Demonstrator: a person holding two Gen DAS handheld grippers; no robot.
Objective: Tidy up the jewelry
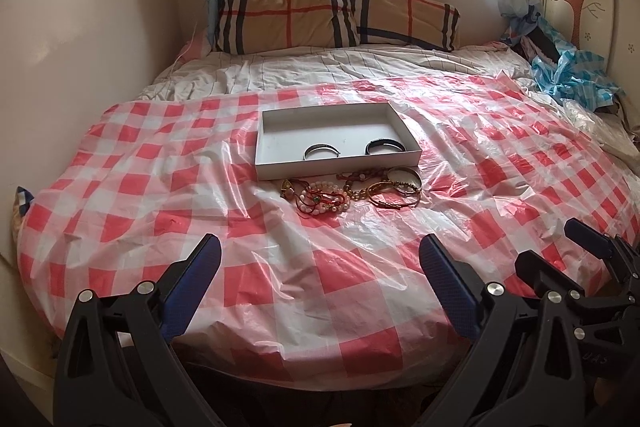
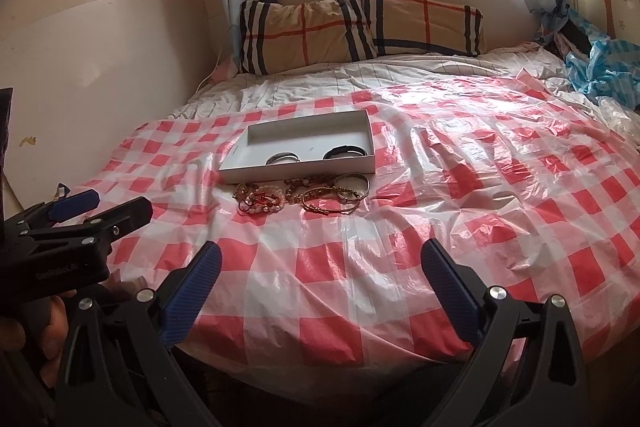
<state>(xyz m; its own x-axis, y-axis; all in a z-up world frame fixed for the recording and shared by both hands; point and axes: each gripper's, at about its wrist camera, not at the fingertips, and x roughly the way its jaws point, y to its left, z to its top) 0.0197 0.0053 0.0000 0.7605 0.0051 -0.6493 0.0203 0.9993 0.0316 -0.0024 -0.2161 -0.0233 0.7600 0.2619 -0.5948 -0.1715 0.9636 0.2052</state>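
Note:
A shallow white box (image 1: 276,171) (image 2: 240,174) lies on a bed. Inside it sit a silver bangle (image 1: 322,151) (image 2: 282,159) and a dark bangle (image 1: 385,147) (image 2: 345,151). Just in front of the box is a heap of bracelets and bead strings (image 1: 352,193) (image 2: 304,197). My left gripper (image 1: 320,247) is open and empty, well short of the heap. My right gripper (image 2: 320,253) is open and empty too, at the bed's near edge. Each gripper shows at the side of the other's view.
A red-and-white checked plastic sheet (image 1: 360,287) (image 2: 480,207) covers the bed. Plaid pillows (image 1: 332,15) (image 2: 360,27) lean under the window at the far end. Crumpled blue plastic (image 1: 572,75) (image 2: 604,67) lies far right. A wall runs along the left side.

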